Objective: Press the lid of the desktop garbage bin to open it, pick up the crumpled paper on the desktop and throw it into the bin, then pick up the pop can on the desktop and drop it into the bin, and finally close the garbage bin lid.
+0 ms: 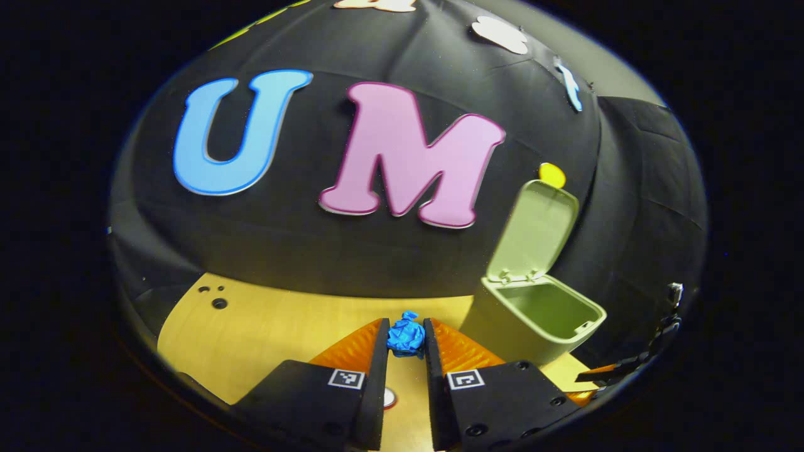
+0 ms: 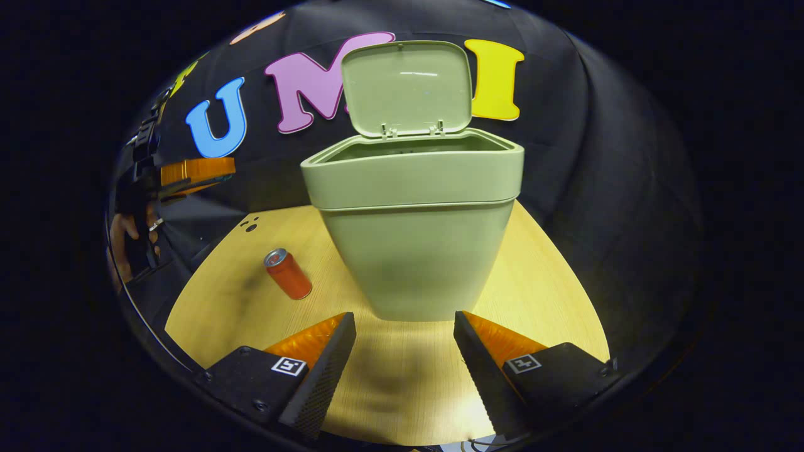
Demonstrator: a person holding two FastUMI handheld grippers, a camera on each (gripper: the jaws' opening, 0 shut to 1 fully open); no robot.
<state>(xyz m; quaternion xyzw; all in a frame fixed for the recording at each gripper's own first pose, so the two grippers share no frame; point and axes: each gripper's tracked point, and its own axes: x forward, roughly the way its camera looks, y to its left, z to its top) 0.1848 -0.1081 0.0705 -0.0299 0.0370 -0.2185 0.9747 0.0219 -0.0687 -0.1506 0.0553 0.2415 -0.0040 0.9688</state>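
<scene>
So, your left gripper (image 1: 406,339) is pinched narrow on the crumpled paper (image 1: 406,336): both fingers press against the sides of the blue wad, which looks creased and glossy, bunched into a rough ball with a small peak on top. It hangs above the table (image 1: 264,326), a pale wood-grain top with a curved edge and a few small dark holes near its far left corner. A small round white thing with a red rim shows on the table under that gripper, too hidden to name.

The bin (image 1: 534,320) stands just to the right of the paper in the left gripper view. It is smooth, matte, pale green plastic, a rounded rectangular tub that tapers toward its base under a thick collar. Its lid (image 1: 535,232) stands upright on two small hinge clips at the back rim, a flat panel with rounded corners, and the hollow inside looks bare as far as you can see into it.

Your right gripper (image 2: 405,329) is spread wide and holds nothing; its fingers frame the front foot of the bin (image 2: 414,251) without touching it. The pads have a fine dotted grain, and each finger block carries a small square black-and-white marker.

The pop can (image 2: 288,274) lies on its side on the table left of the bin, apart from it, a smooth red cylinder with a silver top end. No lettering on it is legible.
</scene>
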